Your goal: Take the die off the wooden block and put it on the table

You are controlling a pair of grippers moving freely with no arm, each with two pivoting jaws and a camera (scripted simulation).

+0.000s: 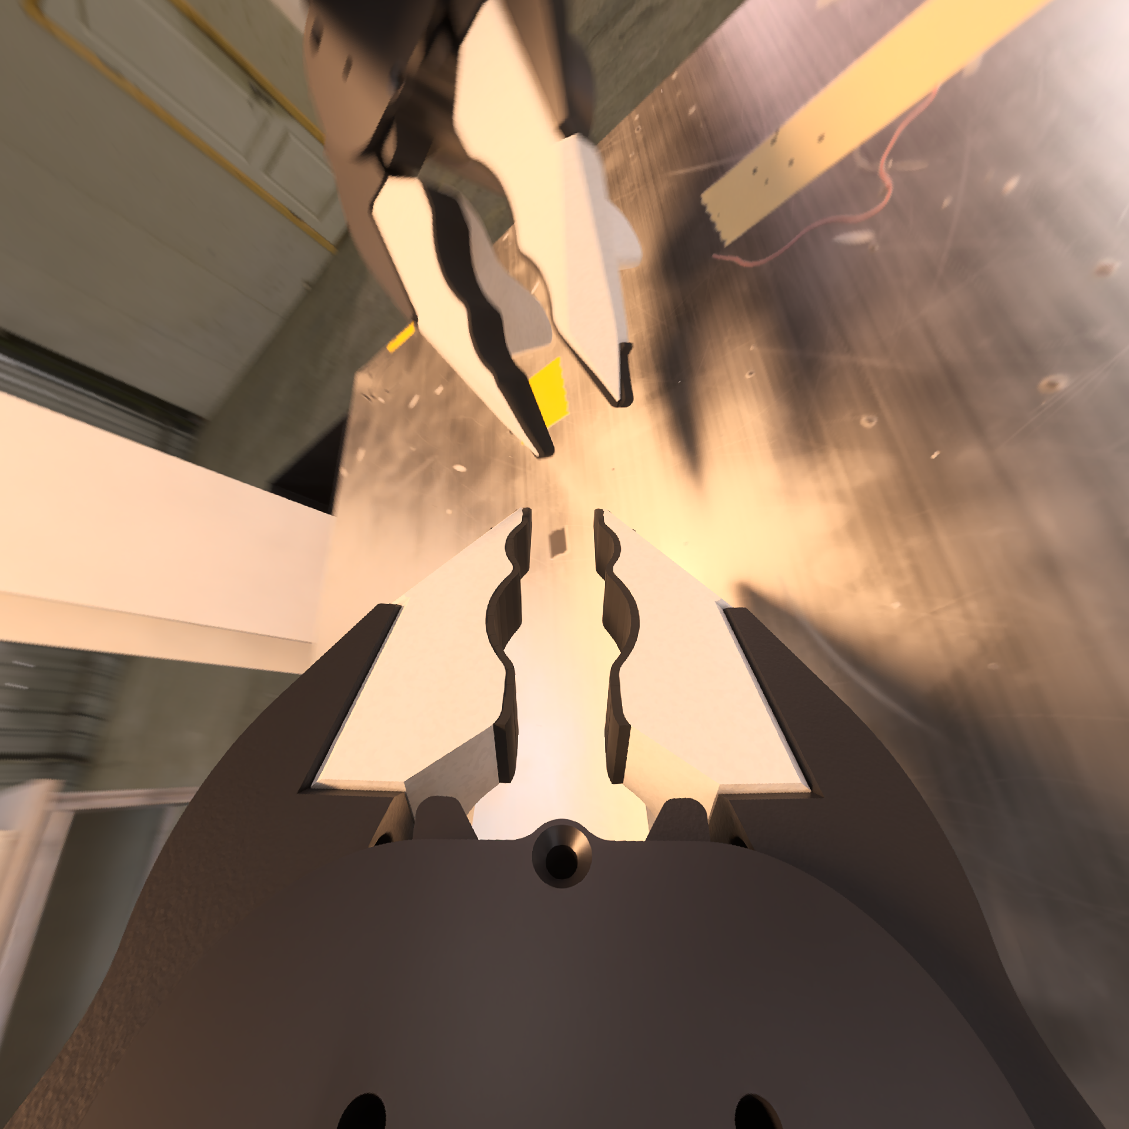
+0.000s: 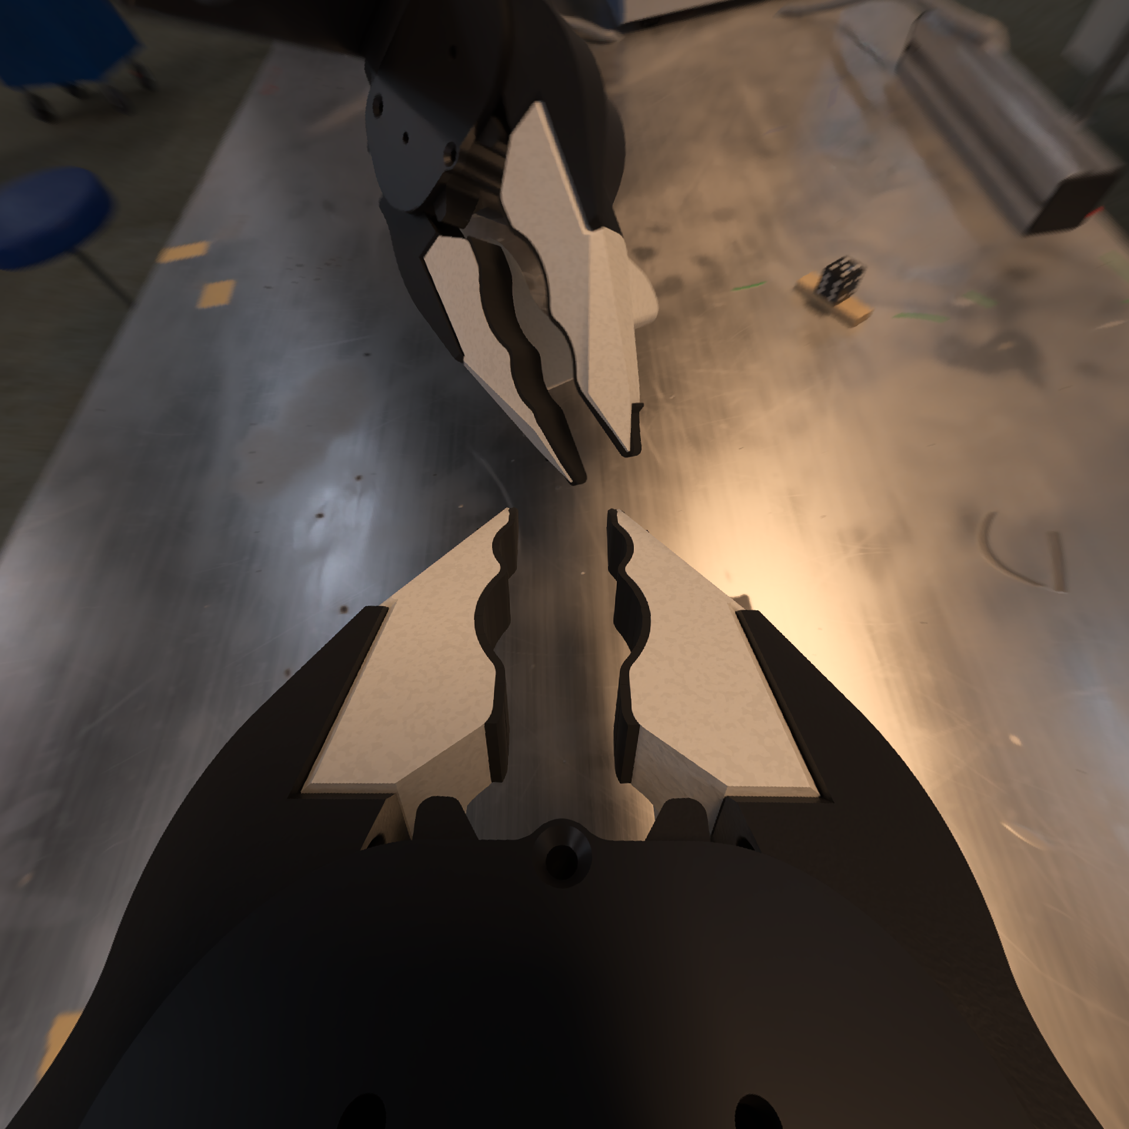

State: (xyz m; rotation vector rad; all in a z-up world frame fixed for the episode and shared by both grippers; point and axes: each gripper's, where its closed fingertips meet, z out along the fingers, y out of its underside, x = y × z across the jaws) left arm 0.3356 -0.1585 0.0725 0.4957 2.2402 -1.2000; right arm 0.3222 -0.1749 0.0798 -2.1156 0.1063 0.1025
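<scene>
In the right wrist view a small dark die (image 2: 842, 279) with pale dots sits on a flat pale wooden block (image 2: 850, 310) on the metal table (image 2: 794, 611), far off at the upper right. My right gripper (image 2: 561, 519) is open and empty, pointing along the table, well left of the block. My left gripper (image 1: 562, 519) is open and empty too. The two grippers face each other tip to tip: the left one shows in the right wrist view (image 2: 605, 467), the right one in the left wrist view (image 1: 583, 427). The die and block do not show in the left wrist view.
A long pale wooden strip (image 1: 855, 116) and a thin red wire (image 1: 855, 214) lie on the table at the upper right of the left wrist view. A grey metal bar (image 2: 1002, 140) lies beyond the block. A blue stool (image 2: 52, 214) stands off the table's left edge.
</scene>
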